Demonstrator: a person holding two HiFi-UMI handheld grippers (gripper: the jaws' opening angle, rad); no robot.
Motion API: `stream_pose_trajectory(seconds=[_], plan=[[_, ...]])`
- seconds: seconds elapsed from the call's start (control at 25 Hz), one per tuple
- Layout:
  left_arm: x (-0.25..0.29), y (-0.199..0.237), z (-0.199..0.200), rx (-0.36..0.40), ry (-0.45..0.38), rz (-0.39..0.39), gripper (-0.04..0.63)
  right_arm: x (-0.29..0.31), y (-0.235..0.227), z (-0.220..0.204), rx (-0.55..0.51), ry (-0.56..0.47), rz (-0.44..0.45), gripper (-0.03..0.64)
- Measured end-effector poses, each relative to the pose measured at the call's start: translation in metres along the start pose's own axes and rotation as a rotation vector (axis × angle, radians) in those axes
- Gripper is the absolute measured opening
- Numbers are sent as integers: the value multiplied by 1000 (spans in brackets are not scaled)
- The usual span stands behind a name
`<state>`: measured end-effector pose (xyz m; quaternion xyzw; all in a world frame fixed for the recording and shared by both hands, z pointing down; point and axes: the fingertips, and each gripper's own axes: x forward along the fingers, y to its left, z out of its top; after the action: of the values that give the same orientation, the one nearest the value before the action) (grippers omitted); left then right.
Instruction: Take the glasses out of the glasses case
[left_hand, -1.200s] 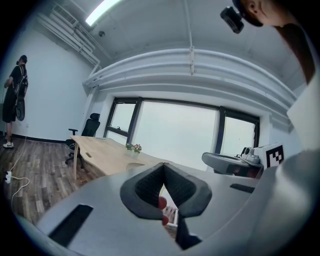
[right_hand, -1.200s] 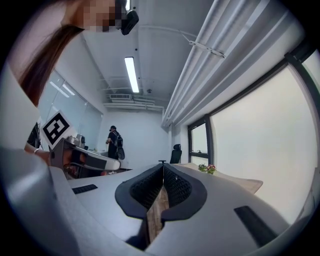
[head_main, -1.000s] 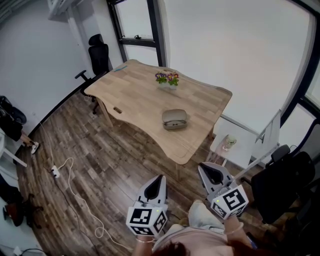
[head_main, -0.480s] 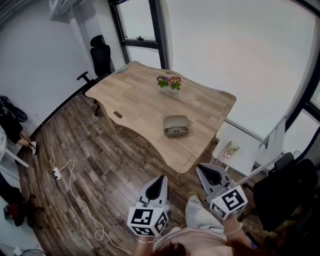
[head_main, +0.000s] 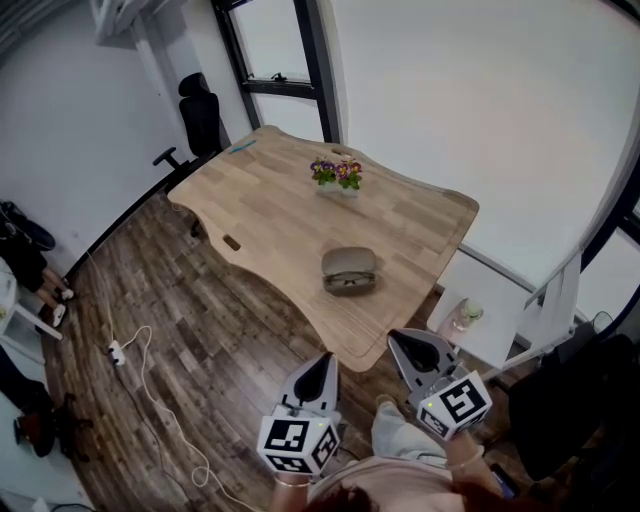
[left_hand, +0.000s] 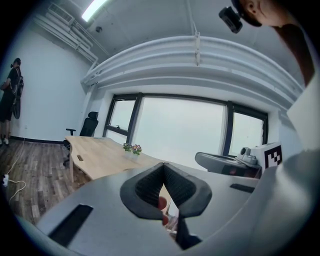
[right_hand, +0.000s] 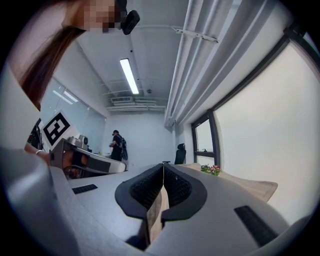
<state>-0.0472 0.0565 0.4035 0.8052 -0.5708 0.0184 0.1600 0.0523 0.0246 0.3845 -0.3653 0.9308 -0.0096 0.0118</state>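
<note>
An office: wooden desk (head_main: 280, 190), swivel chair (head_main: 200, 112) (black).

matt wood table (head_main: 270, 205), wood-grain floor (head_main: 190, 340), matt grey glasses case (head_main: 349, 270)

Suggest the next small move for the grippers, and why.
Probably bring both grippers forward toward the glasses case. It lies on the wooden table, well ahead of the left gripper and right gripper. Both are held low, short of the table's near edge, with jaws together and nothing between them. Open the jaws only once near the case.
</note>
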Motion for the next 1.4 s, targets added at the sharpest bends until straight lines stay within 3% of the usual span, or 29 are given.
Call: stream_pose_trajectory(seconds=[0.64,1.08,1.4], plan=[[89,17,22,-6,6,55,0,61,-78,-5,21,10,60,2],[129,47,26,-44,9,161,0,108,-96,-26,-11,84,219,2],[137,59,18,-64,28,213,0,142,-105,-48,-22,133,287,2]])
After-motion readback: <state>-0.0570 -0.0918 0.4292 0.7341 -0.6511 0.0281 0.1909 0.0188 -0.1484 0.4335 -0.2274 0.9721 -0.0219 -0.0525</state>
